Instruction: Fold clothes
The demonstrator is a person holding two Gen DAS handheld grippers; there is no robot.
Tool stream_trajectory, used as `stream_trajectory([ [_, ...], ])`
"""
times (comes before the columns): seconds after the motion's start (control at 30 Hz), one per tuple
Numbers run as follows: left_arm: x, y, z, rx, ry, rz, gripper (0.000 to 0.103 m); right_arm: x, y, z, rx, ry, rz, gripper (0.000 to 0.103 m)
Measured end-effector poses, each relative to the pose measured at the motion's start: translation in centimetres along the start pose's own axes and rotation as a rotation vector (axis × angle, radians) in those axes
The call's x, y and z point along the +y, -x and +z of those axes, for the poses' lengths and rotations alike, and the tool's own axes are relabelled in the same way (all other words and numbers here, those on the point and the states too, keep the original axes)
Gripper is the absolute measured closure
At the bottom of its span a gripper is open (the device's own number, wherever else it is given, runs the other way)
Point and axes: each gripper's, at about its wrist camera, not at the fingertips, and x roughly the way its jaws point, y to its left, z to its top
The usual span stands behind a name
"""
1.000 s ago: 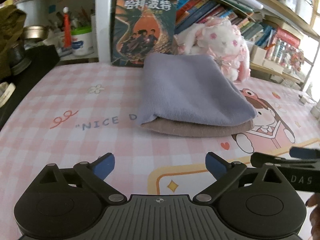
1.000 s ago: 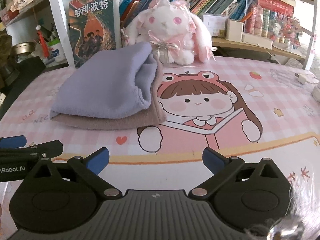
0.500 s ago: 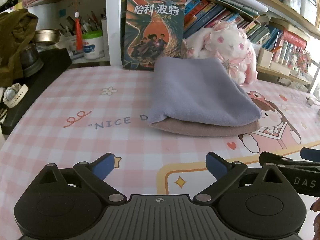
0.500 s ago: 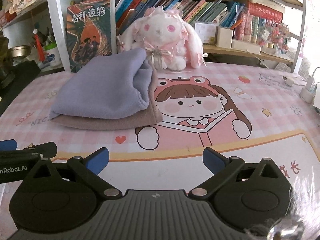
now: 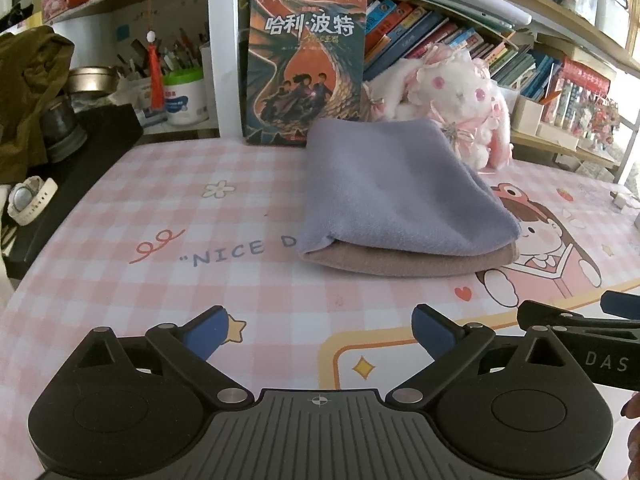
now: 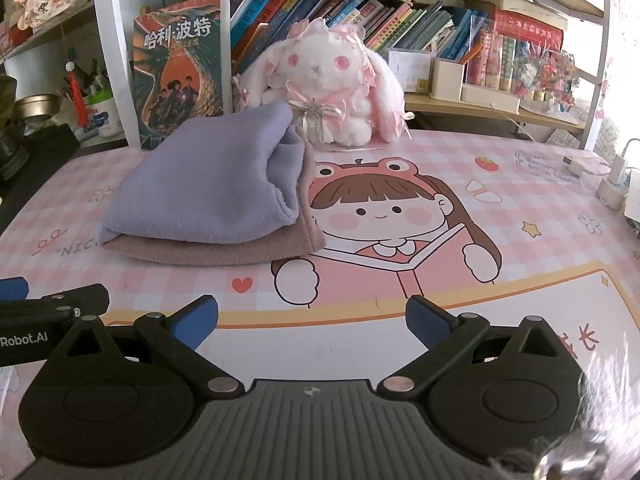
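A desk covered by a pink checked mat [image 5: 168,216] printed with a cartoon girl reading a book sits in front of crowded bookshelves. Nearest the camera, the left gripper [image 5: 318,330] hangs low over the front of the mat with its two blue-tipped fingers spread wide and nothing between them. The right gripper [image 6: 312,318] is beside it at the same height, its fingers equally wide apart and empty; each gripper's side edge shows in the other's view. Further back, well apart from both grippers, two folded cloths lie stacked on the mat: a lavender cloth [image 5: 396,196] rests on top of a dusty-pink cloth [image 5: 404,260], whose edge shows along the front and right side. The stack partly covers the words "NICE D" printed on the mat. Just behind the stack, a white and pink plush rabbit [image 6: 328,80] sits against the shelf, and a book with a dragon cover [image 5: 306,68] stands upright to its left, facing forward
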Motion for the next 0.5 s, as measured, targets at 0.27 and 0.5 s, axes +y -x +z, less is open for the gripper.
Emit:
stream_trajectory([
  [0.27, 0.00, 0.06, -0.04, -0.003, -0.004, -0.004, 0.003, 0.01, 0.08, -0.05, 0.001, -0.004, -0.002, 0.002],
  [0.5, 0.01, 0.16, -0.01, -0.004, -0.008, -0.011, 0.003, -0.04, 0.09, -0.03, 0.003, -0.004, 0.001, 0.002],
])
